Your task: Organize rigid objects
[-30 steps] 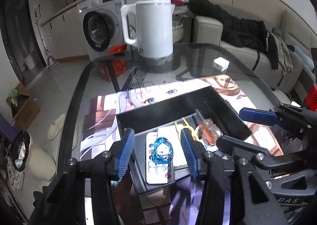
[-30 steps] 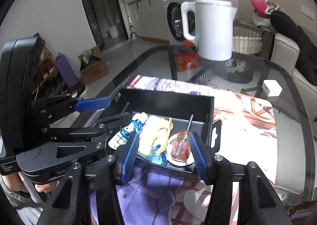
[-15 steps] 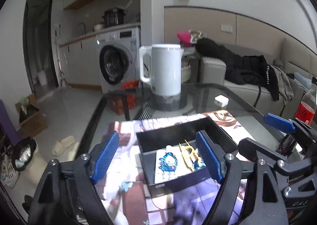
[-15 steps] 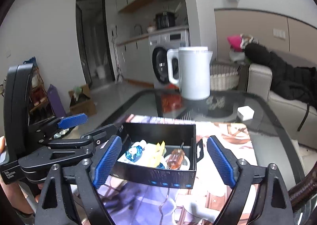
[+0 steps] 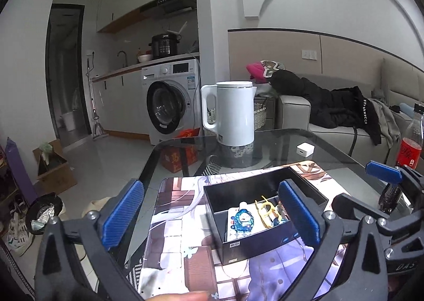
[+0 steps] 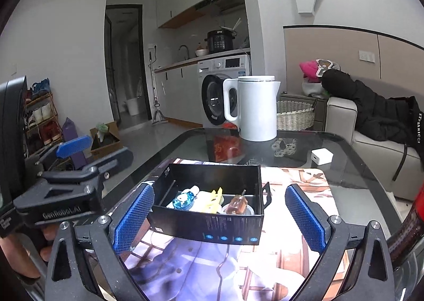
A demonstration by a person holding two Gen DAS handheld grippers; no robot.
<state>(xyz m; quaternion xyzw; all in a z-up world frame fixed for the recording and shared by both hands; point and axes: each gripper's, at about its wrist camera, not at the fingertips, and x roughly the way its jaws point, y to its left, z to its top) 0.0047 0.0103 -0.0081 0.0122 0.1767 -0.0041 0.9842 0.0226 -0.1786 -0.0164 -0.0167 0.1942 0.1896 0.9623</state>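
Around the black box point(image 6: 206, 221) on the glass counter point(image 6: 352, 189), both grippers stand empty.
Left gripper point(image 5: 212, 213) and right gripper point(image 6: 220, 219) have just been opening; fingers point(image 6: 132, 219) wide apart, nothing between them. Inside the box lie a blue charm point(image 5: 244, 220), yellow clip point(image 5: 263, 209) and, seemingly, a small amber bottle point(image 6: 237, 203). A careless reach near the box could topple the red bottle point(image 5: 409, 147) beside it.

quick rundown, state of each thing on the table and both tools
left tool: wide open, holding nothing, jaws have just been opening
right tool: wide open, holding nothing, jaws have just been opening
black box: open-topped, on the printed mat
blue figure charm: lying in the box
yellow clip: lying in the box
amber bottle: in the box
white kettle: upright, lid on
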